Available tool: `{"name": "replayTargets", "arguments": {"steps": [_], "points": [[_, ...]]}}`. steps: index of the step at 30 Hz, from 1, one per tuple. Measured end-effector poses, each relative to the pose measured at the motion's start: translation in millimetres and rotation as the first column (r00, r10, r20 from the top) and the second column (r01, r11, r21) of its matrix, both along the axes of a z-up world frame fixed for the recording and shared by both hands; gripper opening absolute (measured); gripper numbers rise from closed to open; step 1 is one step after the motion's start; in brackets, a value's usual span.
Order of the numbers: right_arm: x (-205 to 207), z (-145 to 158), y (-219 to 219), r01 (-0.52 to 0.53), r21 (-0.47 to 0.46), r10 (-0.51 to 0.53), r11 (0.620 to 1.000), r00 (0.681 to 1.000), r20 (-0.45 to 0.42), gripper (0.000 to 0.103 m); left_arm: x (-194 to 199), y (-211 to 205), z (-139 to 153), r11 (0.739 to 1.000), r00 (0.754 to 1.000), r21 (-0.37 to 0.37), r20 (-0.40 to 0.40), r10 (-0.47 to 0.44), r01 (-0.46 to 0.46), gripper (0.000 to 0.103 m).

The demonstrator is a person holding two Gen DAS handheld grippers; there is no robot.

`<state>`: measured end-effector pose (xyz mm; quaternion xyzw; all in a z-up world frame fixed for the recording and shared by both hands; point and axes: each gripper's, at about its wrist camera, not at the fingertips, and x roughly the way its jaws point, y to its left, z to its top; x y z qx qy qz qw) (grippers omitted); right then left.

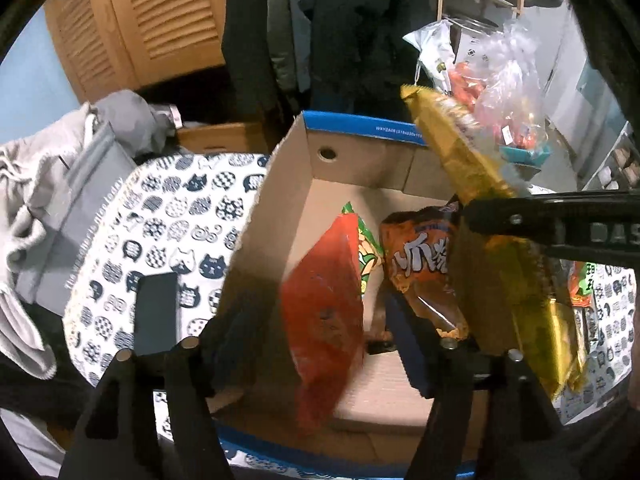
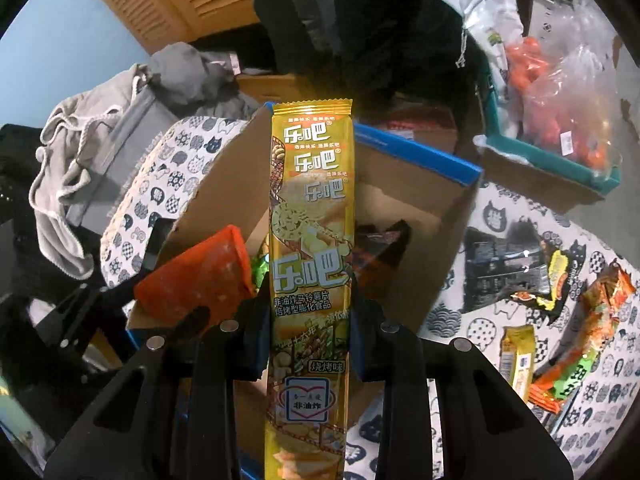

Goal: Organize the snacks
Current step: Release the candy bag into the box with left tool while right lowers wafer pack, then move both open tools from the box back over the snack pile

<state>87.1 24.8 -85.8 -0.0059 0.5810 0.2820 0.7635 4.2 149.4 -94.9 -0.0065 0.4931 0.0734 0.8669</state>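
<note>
Gold snack packet (image 2: 310, 264) pinched lengthwise in right gripper (image 2: 308, 320) jaws, long axis aimed down into cardboard box (image 2: 416, 216); left gripper (image 1: 280, 320) jaws spread, red packet (image 1: 324, 312) loose between.

Black claw (image 2: 310, 320), silver screws

We are gripping a long yellow snack packet (image 2: 310, 264) in our right gripper (image 2: 310, 340), its jaws pressing both edges, the packet standing upright over an open cardboard box (image 2: 424, 208). A red packet (image 2: 200, 276) is leaning at the box's left wall. More snacks (image 2: 560, 312) are lying on the cat-print cloth (image 2: 500, 216) to the right.
</note>
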Motion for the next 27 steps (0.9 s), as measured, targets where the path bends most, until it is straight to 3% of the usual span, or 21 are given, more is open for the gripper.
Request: {"name": "replayTargets", "arguments": {"steps": [3, 13, 17, 18, 27], "points": [[1, -3, 5, -0.004, 0.004, 0.004, 1.000, 1.000, -0.012, 0.029, -3, -1, 7, 1.000, 1.000, 0.012, 0.019, -0.005, 0.005, 0.078], [2, -9, 8, -0.015, 0.019, 0.016, 1.000, 0.999, -0.033, 0.039, -3, 0, 11, 1.000, 1.000, -0.014, 0.029, -0.008, 0.009, 0.078], [1, -6, 1, -0.006, -0.006, 0.006, 1.000, 1.000, -0.012, 0.067, -3, -5, 12, 0.999, 1.000, -0.032, 0.026, -0.010, 0.011, 0.078], [1, -5, -2, 0.000, -0.017, 0.000, 1.000, 1.000, 0.000, 0.070, -2, -7, 13, 1.000, 1.000, -0.024, 0.027, -0.012, 0.013, 0.078], [-7, 6, -30, 0.019, -0.108, -0.010, 0.994, 0.997, 0.078, 0.072, 0, -31, 17, 0.999, 0.998, -0.009, 0.027, -0.054, 0.054, 0.079]]}}
